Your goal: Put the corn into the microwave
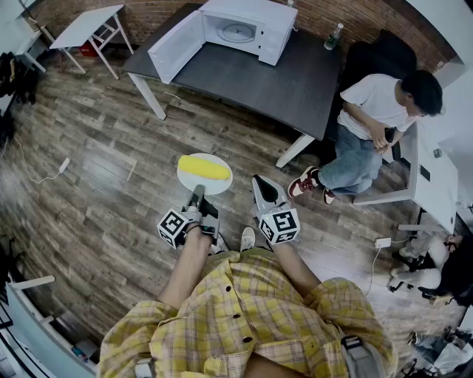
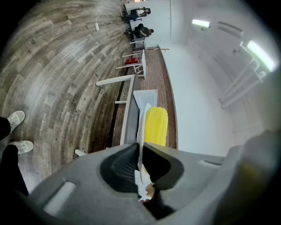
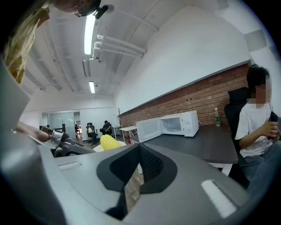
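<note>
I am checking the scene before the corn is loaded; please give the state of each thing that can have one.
White microwave oven: door open, chamber empty.
Round white plate: held at its rim, carrying the corn.
Yellow corn cob: lying on the plate, outside the microwave.
Left hand-held gripper: shut on the plate rim.
Right hand-held gripper: shut, empty.
Clear plastic bottle: upright on the dark table.

Wood floor [image 1: 96, 148], brick wall [image 1: 148, 18], dark table [image 1: 244, 81]

Looked like an open-plan office. Brick wall [image 3: 206, 94] ran along far side. Dark table [image 1: 251, 77] and white desk [image 1: 89, 26] stood near it. Person [image 1: 373, 111] sat right, by black office chair [image 1: 384, 48]. Strip lights [image 3: 89, 30] overhead.
</note>
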`<action>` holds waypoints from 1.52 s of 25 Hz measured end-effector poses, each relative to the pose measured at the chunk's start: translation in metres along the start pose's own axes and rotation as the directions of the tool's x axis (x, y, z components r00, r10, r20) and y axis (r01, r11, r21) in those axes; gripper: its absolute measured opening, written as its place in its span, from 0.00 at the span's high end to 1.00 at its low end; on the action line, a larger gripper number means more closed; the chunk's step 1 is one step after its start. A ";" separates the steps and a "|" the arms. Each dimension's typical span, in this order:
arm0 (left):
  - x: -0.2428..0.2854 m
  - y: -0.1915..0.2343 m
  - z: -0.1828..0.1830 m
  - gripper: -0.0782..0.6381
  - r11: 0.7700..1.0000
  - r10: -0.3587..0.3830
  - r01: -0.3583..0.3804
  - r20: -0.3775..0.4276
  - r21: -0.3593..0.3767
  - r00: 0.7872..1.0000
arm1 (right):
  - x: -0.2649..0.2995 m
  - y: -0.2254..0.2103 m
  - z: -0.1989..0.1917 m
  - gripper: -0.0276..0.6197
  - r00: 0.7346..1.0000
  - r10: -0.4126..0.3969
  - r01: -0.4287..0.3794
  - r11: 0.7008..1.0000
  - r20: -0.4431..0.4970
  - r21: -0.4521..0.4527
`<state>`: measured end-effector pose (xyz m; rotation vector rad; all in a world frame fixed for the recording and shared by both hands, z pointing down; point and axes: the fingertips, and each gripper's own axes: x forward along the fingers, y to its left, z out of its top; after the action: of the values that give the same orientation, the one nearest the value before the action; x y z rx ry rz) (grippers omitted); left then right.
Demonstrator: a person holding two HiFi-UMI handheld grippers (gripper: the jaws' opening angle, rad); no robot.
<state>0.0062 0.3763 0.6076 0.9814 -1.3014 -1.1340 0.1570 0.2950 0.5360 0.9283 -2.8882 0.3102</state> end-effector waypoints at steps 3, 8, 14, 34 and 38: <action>0.000 -0.002 -0.003 0.86 1.000 -0.005 0.005 -0.002 -0.001 1.000 | -0.002 0.001 -0.001 0.95 1.000 0.009 -0.009 1.000 0.000 -0.005; -0.001 -0.002 -0.009 0.86 1.000 -0.009 0.009 -0.003 -0.007 1.000 | -0.006 -0.001 -0.002 0.95 1.000 0.027 -0.027 1.000 -0.002 -0.007; 0.005 -0.003 -0.025 0.86 1.000 -0.015 0.015 0.002 -0.012 1.000 | -0.015 -0.016 -0.005 0.95 0.999 0.038 -0.038 0.999 -0.007 -0.001; 0.037 0.002 -0.065 0.86 0.999 -0.019 0.021 0.067 -0.029 0.998 | -0.007 -0.077 -0.006 0.95 0.994 0.114 -0.114 0.993 0.005 0.030; 0.051 0.000 -0.062 0.86 0.999 -0.027 0.030 0.082 -0.034 0.996 | 0.004 -0.088 -0.005 0.95 0.993 0.116 -0.116 0.993 0.003 0.026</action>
<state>0.0648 0.3217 0.6144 0.9390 -1.3319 -1.2262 0.2056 0.2243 0.5562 0.7664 -2.9521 0.3572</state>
